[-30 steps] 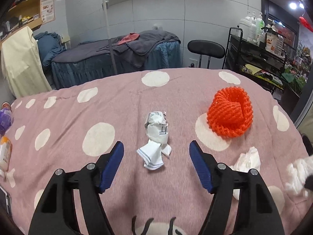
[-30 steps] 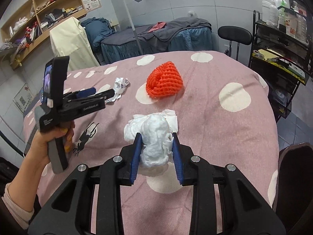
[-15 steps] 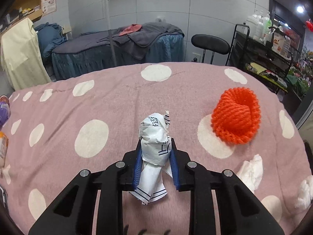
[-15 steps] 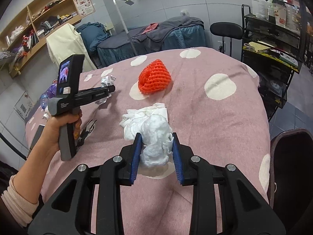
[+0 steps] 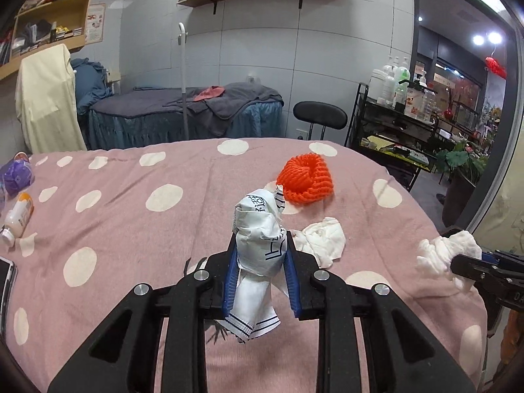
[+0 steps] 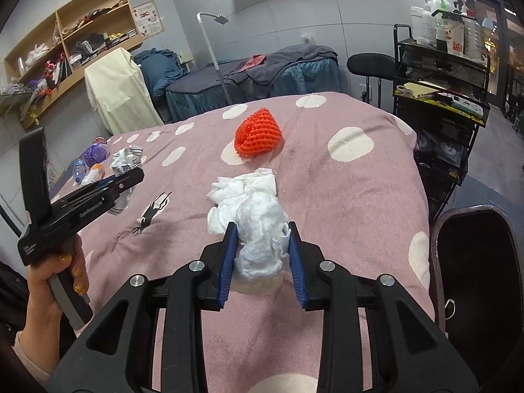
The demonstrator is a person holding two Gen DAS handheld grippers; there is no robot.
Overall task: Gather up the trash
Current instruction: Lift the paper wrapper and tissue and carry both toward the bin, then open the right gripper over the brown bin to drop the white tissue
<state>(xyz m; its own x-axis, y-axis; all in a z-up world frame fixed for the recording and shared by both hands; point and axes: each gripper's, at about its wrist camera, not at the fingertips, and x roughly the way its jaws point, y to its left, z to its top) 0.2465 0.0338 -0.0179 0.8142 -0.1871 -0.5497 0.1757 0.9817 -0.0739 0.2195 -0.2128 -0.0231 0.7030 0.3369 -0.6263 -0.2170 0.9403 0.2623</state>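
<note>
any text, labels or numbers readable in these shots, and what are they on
Nothing reads cleanly.
Crumpled wrapper in the left gripper: dark printed strokes, too creased to read.
Side of the left gripper: white lettering, too blurred to read.
Wall poster: too small.
Bottle on the bedspread: label too small.
Bottles on the cart: labels blurred.
The wad in the right gripper is blank.

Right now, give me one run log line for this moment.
left gripper: shut on printed paper wrapper, lifted | right gripper: shut on white tissue wad | on bed: orange foam net, crumpled tissue
</note>
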